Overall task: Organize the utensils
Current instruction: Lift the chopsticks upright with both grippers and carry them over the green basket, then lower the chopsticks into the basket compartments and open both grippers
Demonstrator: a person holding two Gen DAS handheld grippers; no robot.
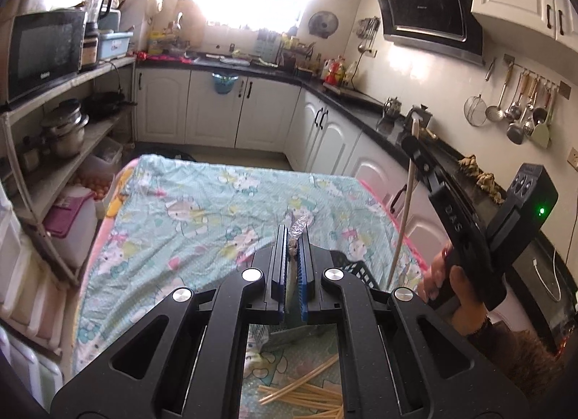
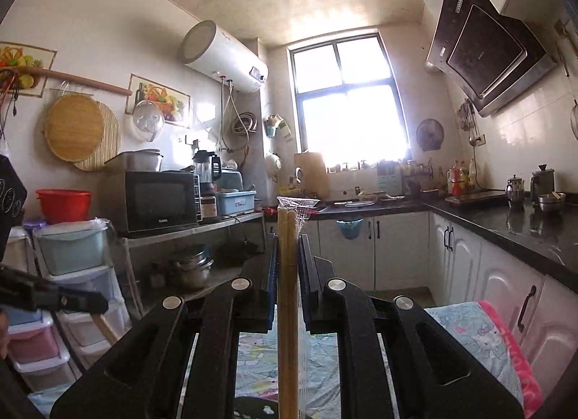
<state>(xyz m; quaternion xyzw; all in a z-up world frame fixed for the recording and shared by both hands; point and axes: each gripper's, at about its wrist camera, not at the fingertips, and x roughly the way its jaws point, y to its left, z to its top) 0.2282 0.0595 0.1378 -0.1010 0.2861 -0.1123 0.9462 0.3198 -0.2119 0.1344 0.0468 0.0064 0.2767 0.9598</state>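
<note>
The left gripper [image 1: 293,238] is clamped almost shut on a crinkled clear plastic wrapper [image 1: 298,225] that sticks out past its blue ribbed pads. The right gripper [image 2: 288,238] pinches a pair of pale wooden chopsticks [image 2: 287,274] in a thin clear sleeve — straight round sticks, long axis upright, tops toward the ceiling. In the left view that pair [image 1: 404,202] rises slanted at the right, over the table's right edge. More loose chopsticks [image 1: 310,393] lie scattered on the cartoon-print cloth [image 1: 188,209] at the near edge, beside a black perforated basket [image 1: 356,269]. A dark counter [image 2: 505,224] runs along the right.
</note>
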